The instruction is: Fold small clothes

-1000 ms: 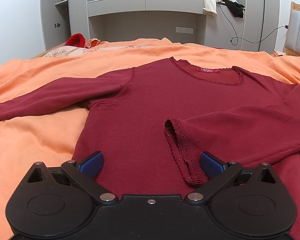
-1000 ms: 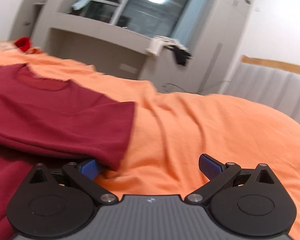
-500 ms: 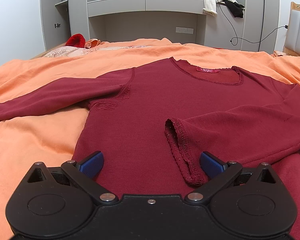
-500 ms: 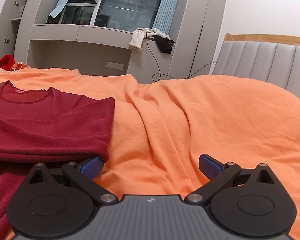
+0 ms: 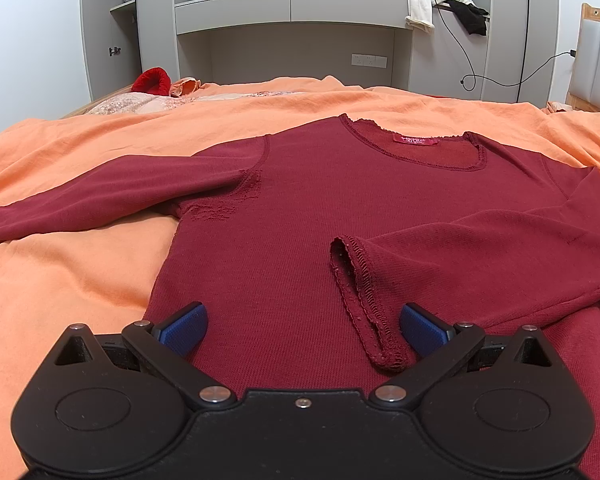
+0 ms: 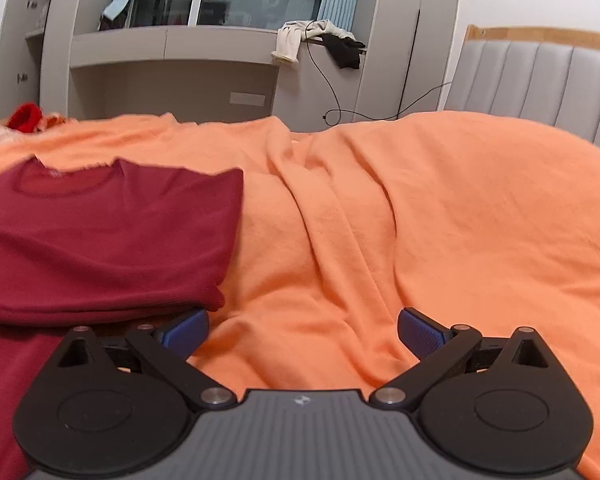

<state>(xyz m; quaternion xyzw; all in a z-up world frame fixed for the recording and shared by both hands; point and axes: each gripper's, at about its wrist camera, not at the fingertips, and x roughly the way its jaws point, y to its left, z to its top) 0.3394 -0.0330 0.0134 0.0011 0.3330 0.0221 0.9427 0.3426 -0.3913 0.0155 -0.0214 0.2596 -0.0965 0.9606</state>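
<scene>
Shirt (image 5: pixel 300 208) looks soft, light, floppy knit; prob best pinched at cuff (image 5: pixel 364 300). Left gripper (image 5: pixel 302 326) & right gripper (image 6: pixel 302 330) both wide apart, empty.

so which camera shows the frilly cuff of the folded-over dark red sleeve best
The left wrist view: the frilly cuff of the dark red knit top lies in full sight between the open left gripper fingers. The right wrist view shows only the top's folded edge, no cuff.

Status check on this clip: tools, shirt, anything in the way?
Left tool open, over the red shirt. Right tool open, empty, over the orange blanket. One sleeve folded across, other sleeve spread. No obstruction visible.
</scene>
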